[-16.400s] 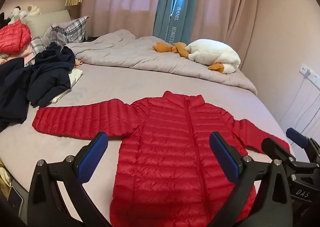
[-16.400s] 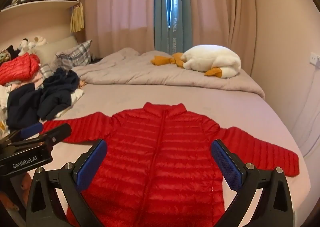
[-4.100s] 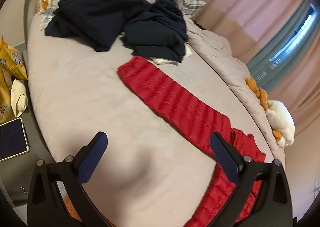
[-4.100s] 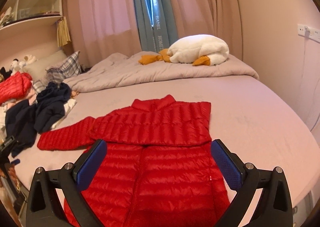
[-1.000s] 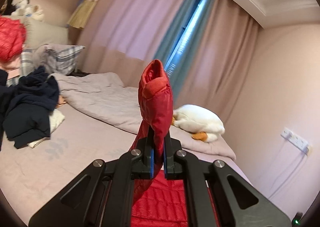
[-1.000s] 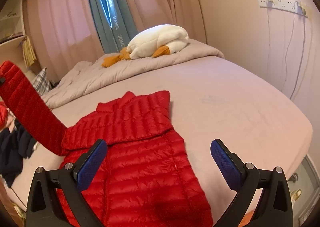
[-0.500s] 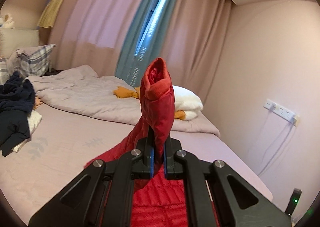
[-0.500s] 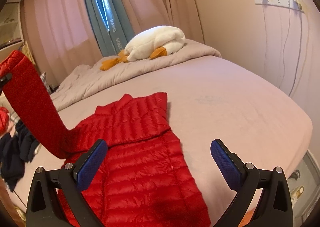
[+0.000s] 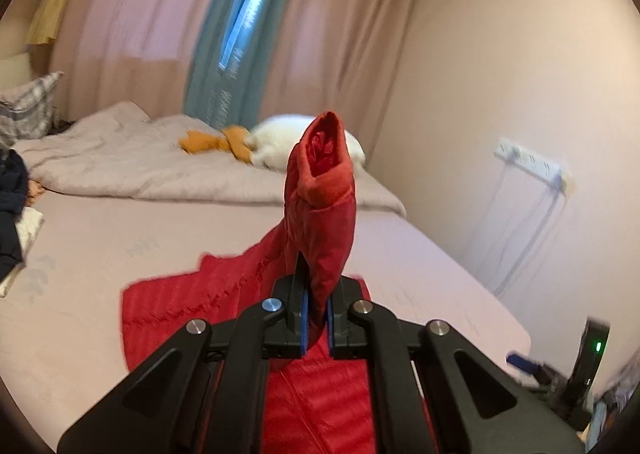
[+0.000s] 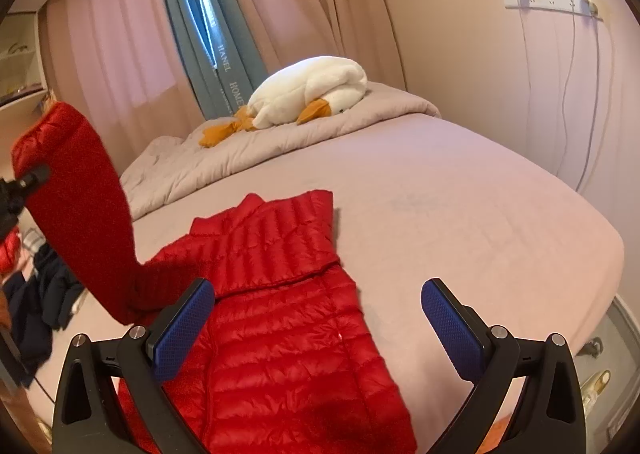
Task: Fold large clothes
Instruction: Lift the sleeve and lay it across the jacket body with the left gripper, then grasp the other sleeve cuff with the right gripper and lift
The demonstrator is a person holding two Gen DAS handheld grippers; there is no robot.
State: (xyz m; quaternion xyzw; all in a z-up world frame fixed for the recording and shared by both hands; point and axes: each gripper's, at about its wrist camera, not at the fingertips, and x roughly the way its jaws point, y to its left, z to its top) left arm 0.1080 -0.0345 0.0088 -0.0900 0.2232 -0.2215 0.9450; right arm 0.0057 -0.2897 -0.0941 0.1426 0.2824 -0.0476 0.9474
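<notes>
White lettering ran down the teal curtain (image 10: 218, 66). In the right wrist view one strip read "HANEL" and the strip beside it "HOME", with its lower letters hidden behind the quilt (image 10: 256, 150). In the left wrist view the same curtain (image 9: 224, 66) carried lettering too blurred to read. No other text was legible.

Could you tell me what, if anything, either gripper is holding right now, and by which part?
The left gripper is shut on the red jacket's sleeve, just below the cuff, lifting it off the bed. The right gripper is open and empty.
</notes>
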